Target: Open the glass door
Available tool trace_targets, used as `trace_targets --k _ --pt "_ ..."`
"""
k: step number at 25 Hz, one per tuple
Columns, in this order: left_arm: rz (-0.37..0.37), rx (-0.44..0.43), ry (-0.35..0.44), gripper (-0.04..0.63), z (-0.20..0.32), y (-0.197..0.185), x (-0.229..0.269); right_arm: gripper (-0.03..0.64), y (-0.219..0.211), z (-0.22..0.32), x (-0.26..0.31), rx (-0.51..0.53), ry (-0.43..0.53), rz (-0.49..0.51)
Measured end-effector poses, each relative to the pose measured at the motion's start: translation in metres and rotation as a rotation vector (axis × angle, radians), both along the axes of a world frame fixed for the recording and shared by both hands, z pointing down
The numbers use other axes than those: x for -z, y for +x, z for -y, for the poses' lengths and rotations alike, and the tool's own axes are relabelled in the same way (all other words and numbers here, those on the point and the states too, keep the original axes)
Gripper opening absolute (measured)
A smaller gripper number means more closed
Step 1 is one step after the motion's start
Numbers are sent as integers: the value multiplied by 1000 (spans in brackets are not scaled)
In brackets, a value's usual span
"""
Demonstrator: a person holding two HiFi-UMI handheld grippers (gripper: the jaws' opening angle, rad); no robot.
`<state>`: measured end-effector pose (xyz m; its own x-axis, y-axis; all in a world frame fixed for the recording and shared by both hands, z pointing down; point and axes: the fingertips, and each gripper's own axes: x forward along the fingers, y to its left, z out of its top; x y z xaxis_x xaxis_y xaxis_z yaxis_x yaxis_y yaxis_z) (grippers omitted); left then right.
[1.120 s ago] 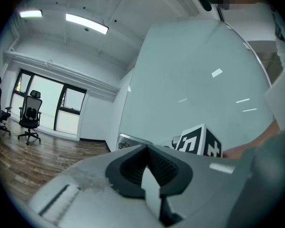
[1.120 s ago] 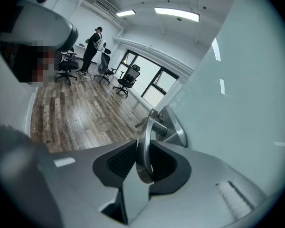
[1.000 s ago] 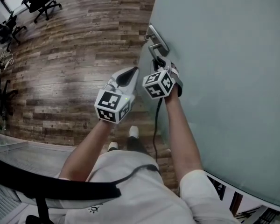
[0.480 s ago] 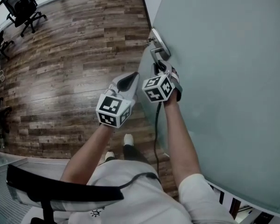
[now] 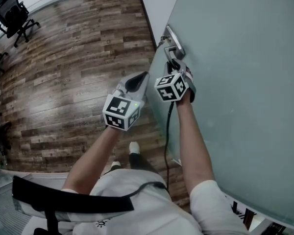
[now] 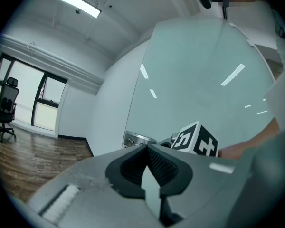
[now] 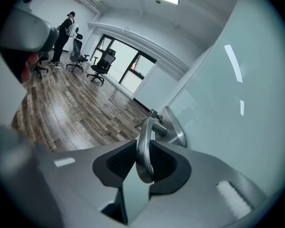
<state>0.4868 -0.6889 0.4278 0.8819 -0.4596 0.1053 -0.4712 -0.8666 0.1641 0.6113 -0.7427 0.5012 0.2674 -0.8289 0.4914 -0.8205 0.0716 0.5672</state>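
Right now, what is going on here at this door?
A person holds a claw in each hand. The right claw is shut on the handle of the glass door, and the lever sits between its pads. The left claw is shut and empty; it hangs beside the right one and touches nothing. How far the door is open, I cannot tell.

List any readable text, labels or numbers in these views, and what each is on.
No readable words or numbers.
Left marker cube, right marker cube: coded black-and-white squares only, no letters.
Shirt print: too small to read.
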Motion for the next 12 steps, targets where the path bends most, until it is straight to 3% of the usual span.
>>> trace_targets --k 12 --pt "-16 -49 -13 0 6 41 2 94 41 2 5 -57 9 -7"
